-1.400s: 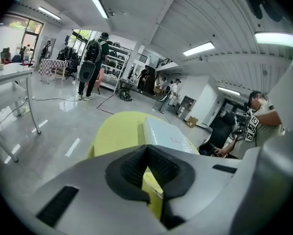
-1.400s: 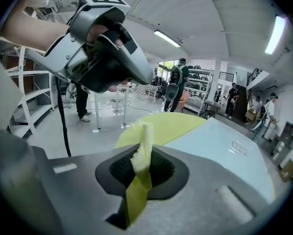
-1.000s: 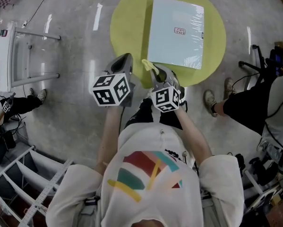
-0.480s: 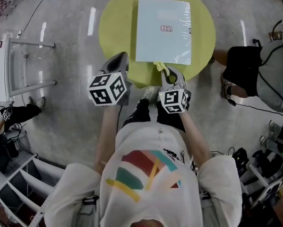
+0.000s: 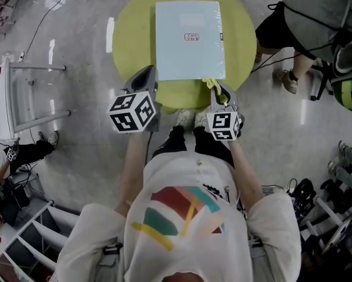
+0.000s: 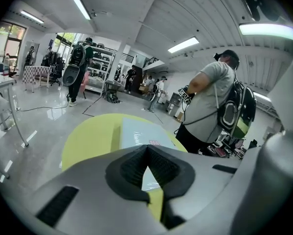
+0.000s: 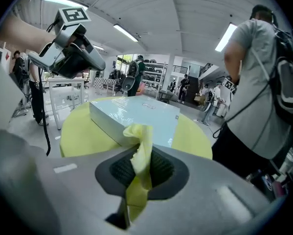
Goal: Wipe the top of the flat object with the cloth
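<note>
Our right gripper [image 5: 215,90] is pinching the yellow cloth [image 5: 210,83], jaws pressed on it. In the right gripper view the cloth [image 7: 139,153] stands up out of the closed jaws [image 7: 141,175] and flops over at the top. We place it at the lower right corner of the flat object [image 5: 189,40], a pale blue shrink-wrapped box. The box lies flat on the round yellow table [image 5: 127,37], upper middle of the head view. The cloth tip is at the box's near edge; we cannot tell if it touches. Our left gripper [image 5: 147,75] holds nothing, jaws pressed together. It is over the table's lower left rim, beside the box and apart from it. In the left gripper view we get closed pads [image 6: 147,168], with box [image 6: 136,131] and table [image 6: 90,138] beyond. Another person [image 5: 317,10] wearing a backpack stands upper right in the head view, just off the table.
</note>
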Tool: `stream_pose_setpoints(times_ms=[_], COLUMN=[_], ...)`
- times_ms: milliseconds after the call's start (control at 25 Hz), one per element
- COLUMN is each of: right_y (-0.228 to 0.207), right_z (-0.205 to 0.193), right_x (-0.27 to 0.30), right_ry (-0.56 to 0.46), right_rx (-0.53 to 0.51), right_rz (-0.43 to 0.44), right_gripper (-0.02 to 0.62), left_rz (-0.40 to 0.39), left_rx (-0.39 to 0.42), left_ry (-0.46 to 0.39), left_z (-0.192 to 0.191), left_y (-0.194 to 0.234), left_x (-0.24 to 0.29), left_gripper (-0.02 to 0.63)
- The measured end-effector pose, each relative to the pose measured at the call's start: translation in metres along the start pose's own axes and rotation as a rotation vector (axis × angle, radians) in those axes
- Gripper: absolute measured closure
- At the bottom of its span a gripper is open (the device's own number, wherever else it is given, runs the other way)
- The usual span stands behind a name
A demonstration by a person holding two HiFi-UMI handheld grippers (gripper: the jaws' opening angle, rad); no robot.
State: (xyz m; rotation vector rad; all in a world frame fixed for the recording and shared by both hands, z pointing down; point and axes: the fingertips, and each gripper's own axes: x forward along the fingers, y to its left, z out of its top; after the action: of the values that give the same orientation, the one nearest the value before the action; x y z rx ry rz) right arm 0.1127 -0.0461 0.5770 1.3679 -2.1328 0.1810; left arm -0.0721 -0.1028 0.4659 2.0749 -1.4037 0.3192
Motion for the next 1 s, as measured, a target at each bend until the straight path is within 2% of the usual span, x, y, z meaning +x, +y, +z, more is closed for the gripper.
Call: stream_pose_setpoints(times_ms=[360,720,840,1000], right_y=[-0.038,-0.051,-0.052,-0.082], right_z=[-0.019,-0.025,-0.01,0.031], right_x=[-0.012,-0.017,-0.031,-0.045], right_ry=[0.018,0.022,-0.024,-0.148], right_rx=[0.045,0.082,0.117,0.13], right_rz=[-0.081,-0.094,-0.051,-0.031], right_gripper=[0.568,0.568,0.568,0.568], left_rz=[-0.01,-0.005,0.005,0.009], left_rx=[0.042,0.053,0.044,0.027], left_ry=[-0.001,-0.016,-0.02,-0.043], left_z=[0.006,0.013,0.014,0.018], left_y=[-0.017,-0.021,-0.02,-0.02], left_x=[0.007,0.008,0.007,0.008], left_gripper=[0.592,0.592,0.592,0.592])
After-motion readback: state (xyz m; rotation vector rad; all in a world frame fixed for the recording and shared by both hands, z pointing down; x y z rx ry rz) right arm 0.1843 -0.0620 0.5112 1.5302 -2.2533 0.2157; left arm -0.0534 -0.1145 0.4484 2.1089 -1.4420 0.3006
